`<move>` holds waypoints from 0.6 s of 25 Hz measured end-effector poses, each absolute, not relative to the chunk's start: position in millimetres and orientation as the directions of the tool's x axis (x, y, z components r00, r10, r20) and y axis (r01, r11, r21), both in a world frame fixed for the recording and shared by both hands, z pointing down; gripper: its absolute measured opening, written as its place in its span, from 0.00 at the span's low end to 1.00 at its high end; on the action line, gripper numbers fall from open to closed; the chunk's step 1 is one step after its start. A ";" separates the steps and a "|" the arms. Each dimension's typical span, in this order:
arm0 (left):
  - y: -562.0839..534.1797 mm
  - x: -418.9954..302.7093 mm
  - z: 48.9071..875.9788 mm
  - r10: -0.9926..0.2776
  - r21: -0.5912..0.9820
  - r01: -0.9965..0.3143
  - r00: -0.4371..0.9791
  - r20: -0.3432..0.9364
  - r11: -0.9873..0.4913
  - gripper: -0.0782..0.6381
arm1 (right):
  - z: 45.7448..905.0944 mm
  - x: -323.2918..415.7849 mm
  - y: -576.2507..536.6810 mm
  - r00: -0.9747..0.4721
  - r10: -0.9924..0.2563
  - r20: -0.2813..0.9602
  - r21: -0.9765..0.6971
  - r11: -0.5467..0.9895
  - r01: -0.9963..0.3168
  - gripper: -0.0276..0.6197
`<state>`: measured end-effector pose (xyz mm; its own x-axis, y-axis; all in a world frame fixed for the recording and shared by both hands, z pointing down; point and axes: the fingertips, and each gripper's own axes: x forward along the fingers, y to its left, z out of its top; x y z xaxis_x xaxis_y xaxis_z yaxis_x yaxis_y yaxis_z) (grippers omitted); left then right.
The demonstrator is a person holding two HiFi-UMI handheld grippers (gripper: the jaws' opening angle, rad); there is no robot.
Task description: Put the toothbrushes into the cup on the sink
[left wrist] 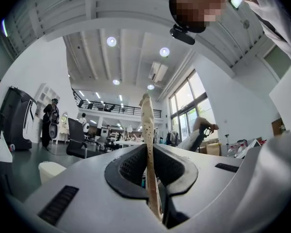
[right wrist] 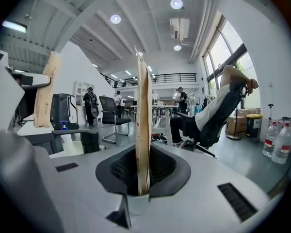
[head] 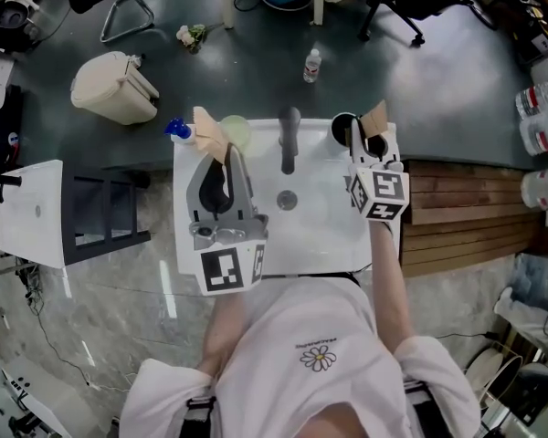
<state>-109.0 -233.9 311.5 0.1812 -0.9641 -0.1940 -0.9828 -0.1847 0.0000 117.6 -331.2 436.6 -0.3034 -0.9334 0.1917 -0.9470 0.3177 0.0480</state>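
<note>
Both claws are pinching stuff. The left gripper [head: 222,162] is clamped on the left toothbrush pack [head: 208,128] over the sink's [head: 329,235] back left corner. The right gripper [head: 369,149] is nipping the right toothbrush pack [head: 375,115] at the back right corner, just beside the dark cup [head: 343,128]. The paper sleeves look light and bendy, so I'd grip low and firm.

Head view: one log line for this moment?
left gripper: shut on tan paper-wrapped toothbrush | right gripper: shut on second tan paper-wrapped toothbrush | both over white sink
</note>
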 end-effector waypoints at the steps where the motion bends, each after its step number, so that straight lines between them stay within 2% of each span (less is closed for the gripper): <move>1: -234.5 -106.8 311.6 -0.964 -0.002 -0.982 0.185 -0.193 -0.188 0.16 | 438.8 117.9 -331.3 -0.304 -0.932 0.198 0.049 0.319 -0.947 0.08; 4: -234.6 -101.9 312.4 -0.963 -0.008 -0.981 0.192 -0.190 -0.194 0.16 | 441.6 117.3 -330.0 -0.311 -0.928 0.205 0.046 0.326 -0.944 0.11; 8: -232.0 -98.8 314.6 -0.962 -0.013 -0.980 0.196 -0.188 -0.197 0.16 | 440.3 115.5 -329.0 -0.323 -0.926 0.193 0.042 0.337 -0.941 0.25; 15: -229.8 -99.0 311.3 -0.959 -0.016 -0.979 0.201 -0.198 -0.202 0.16 | 425.0 119.2 -330.6 -0.310 -0.938 0.158 0.059 0.322 -0.945 0.28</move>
<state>-99.0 -229.8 311.3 0.2009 -0.9594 -0.1981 -0.9793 -0.2018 -0.0161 119.2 -330.6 425.0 -0.3097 -0.9377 0.1577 -0.9449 0.3221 0.0594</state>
